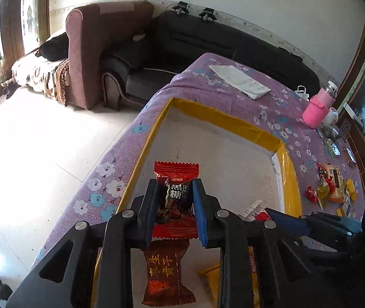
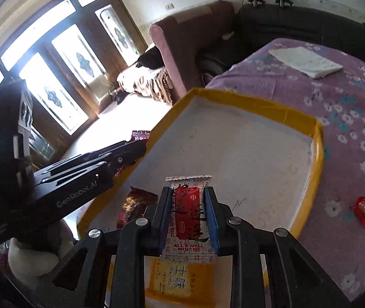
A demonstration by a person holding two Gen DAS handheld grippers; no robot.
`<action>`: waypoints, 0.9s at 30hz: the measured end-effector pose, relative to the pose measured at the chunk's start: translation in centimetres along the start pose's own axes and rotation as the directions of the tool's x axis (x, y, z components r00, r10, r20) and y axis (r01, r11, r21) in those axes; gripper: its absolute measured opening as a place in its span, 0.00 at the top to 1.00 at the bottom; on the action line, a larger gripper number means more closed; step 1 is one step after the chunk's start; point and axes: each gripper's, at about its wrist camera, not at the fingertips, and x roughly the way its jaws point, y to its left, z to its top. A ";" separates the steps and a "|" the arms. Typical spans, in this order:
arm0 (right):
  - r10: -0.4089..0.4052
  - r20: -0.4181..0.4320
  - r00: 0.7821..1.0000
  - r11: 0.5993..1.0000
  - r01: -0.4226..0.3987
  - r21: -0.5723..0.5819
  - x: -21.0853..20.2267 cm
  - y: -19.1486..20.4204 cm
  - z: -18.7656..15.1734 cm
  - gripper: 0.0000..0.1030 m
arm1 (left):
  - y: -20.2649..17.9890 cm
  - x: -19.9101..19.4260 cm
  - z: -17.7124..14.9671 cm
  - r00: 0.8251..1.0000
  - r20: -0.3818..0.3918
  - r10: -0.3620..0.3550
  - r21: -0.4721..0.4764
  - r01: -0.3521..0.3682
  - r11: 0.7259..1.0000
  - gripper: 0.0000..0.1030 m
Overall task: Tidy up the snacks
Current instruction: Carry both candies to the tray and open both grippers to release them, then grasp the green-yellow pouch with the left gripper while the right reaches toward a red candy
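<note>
Item 1: my left claw (image 1: 173,200), clamped on a red-brown candy (image 1: 174,195), held over the near part of the yellow-rimmed tray (image 1: 223,119).
Item 2: my right claw (image 2: 188,218), clamped on a red-and-white snack pack (image 2: 189,215), also over the tray's near end.
Item 3: tray, white floor, sits on the table w/ purple floral cloth (image 1: 272,107). Already inside: a brown candy (image 1: 165,277) and a yellow packet (image 2: 174,279), both at near edge.
Item 4: loose snacks (image 1: 332,187) on the cloth, right of tray, apart from it.
Item 5: pink bottle (image 1: 319,105), far right.
</note>
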 end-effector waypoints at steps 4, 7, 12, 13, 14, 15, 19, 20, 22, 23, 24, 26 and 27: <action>-0.017 -0.034 0.999 1.000 0.017 0.003 2.0 0.0 0.0 0.75 | 0.4 1.6 0.0 0.999 -0.047 -0.002 -0.021 0.001 1.000 0.76; -0.023 -0.050 0.999 1.000 0.022 -0.007 2.5 0.1 0.1 0.74 | 1.2 2.0 0.0 0.998 -0.062 -0.023 -0.059 0.019 0.998 0.75; -0.001 -0.019 1.000 1.000 0.002 0.023 1.4 0.4 0.6 0.70 | 2.4 0.7 0.2 0.998 -0.047 -0.052 -0.114 0.046 0.992 0.73; 0.005 -0.009 1.000 1.000 -0.005 0.030 0.8 0.3 0.6 0.70 | 2.4 -0.2 0.1 0.998 -0.029 -0.053 -0.121 0.049 0.991 0.73; 0.006 0.004 1.000 0.999 -0.006 0.033 0.0 0.2 0.7 0.70 | 2.3 -1.1 0.1 0.998 -0.011 -0.057 -0.125 0.055 0.991 0.73; 0.007 0.020 1.000 0.999 -0.008 0.033 -0.9 0.0 0.7 0.69 | 2.1 -2.1 0.1 0.998 0.009 -0.063 -0.126 0.064 0.990 0.73; 0.004 0.096 0.995 0.998 -0.010 0.059 -6.0 -2.4 -0.1 0.62 | -0.4 -7.6 -0.6 0.984 0.108 -0.143 -0.105 0.155 0.982 0.57; -0.003 0.115 0.993 0.997 -0.006 0.072 -7.7 -3.5 -0.6 0.62 | -1.3 -8.8 -1.0 0.977 0.129 -0.171 -0.094 0.184 0.978 0.48; -0.036 0.152 0.988 0.994 0.021 0.103 -10.9 -6.1 -1.7 0.61 | -3.1 -10.8 -1.8 0.960 0.163 -0.229 -0.062 0.242 0.968 0.39; -0.060 0.170 0.984 0.992 0.039 0.124 -12.3 -7.6 -2.4 0.60 | -4.2 -11.6 -2.3 0.950 0.171 -0.263 -0.047 0.274 0.960 0.36; -0.093 0.189 0.977 0.986 0.065 0.153 -14.0 -9.5 -3.1 0.59 | -5.3 -12.2 -2.9 0.938 0.172 -0.300 -0.037 0.311 0.950 0.36; -0.159 0.212 0.964 0.969 0.112 0.219 -16.9 -13.1 -4.6 0.56 | -7.0 -12.5 -3.9 0.922 0.159 -0.354 -0.030 0.363 0.931 0.36; -0.193 0.220 0.956 0.956 0.133 0.261 -18.3 -15.2 -5.5 0.56 | -8.0 -12.5 -4.5 0.913 0.148 -0.379 -0.029 0.388 0.921 0.36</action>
